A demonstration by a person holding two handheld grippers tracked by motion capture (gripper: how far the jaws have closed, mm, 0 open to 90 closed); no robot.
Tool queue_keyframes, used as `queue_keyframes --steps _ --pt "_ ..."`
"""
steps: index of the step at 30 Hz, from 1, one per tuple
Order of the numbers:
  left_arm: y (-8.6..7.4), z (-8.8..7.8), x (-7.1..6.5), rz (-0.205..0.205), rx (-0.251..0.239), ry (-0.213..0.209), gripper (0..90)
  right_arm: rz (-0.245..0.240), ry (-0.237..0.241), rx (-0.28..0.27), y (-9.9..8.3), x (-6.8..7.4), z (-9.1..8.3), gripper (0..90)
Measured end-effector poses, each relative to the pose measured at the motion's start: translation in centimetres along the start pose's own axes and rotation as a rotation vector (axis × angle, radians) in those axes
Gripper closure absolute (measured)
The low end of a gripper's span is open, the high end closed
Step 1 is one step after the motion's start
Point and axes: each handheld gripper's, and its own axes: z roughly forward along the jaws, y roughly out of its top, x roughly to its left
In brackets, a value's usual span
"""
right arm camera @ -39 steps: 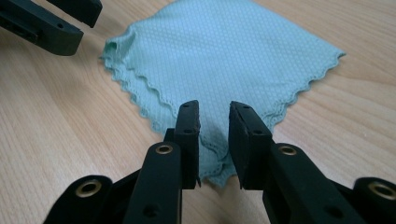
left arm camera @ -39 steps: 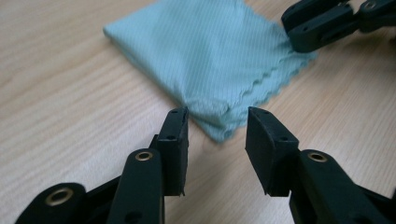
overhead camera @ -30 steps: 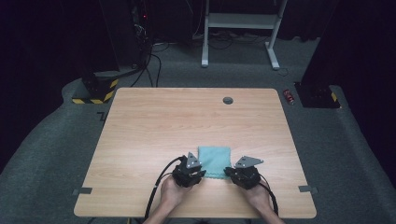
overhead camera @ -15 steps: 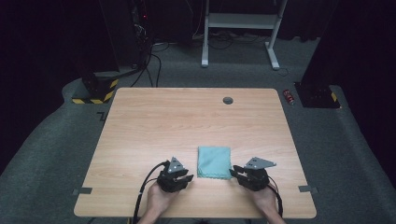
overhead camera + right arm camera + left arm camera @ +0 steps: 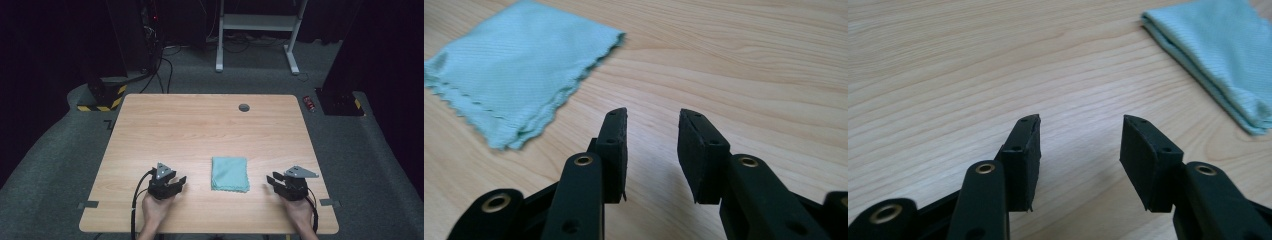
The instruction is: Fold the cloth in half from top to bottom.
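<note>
High view: folded cloth on table

No legible text, label, brand or number anywhere. Only a sign-like marking: yellow-and-black hazard stripes on the base of a dark stand on the floor beyond the table's far left corner. A faint pale mark on the carpet just beside that table corner, too blurred to read. Small red object on the floor off the far right corner, any printing on it too small to make out.
</note>
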Motion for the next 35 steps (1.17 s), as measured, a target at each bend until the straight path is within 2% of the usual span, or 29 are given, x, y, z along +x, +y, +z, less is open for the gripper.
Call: queue_keyframes --steps 4,9,13,17,20,22,35 --pt "-0.3 0.2 0.6 -0.018 0.001 0.032 49.8 0.01 -0.031 0.008 -0.2 -0.7 -0.1 64.1" --pt "-0.4 0.2 0.9 -0.018 -0.004 0.059 48.9 0.013 -0.063 0.031 -0.5 -1.2 0.1 63.6" --pt "-0.4 0.3 0.9 0.007 0.004 0.087 45.7 0.01 -0.079 0.036 -0.5 -1.2 0.1 62.7" --pt "-0.3 0.5 0.7 0.038 0.016 0.106 40.9 -0.014 -0.1 0.065 -0.5 -1.2 0.3 59.5" --pt "-0.2 0.6 0.7 0.037 0.021 0.102 37.0 -0.035 -0.112 0.069 -0.4 -1.2 0.4 53.2" --pt "-0.2 0.6 0.7 0.041 0.022 0.105 36.2 -0.014 -0.112 0.074 -0.4 -1.5 0.4 48.2" --pt "-0.2 0.6 0.6 0.039 0.023 0.102 34.2 -0.019 -0.113 0.076 -0.4 -1.6 0.5 46.2"
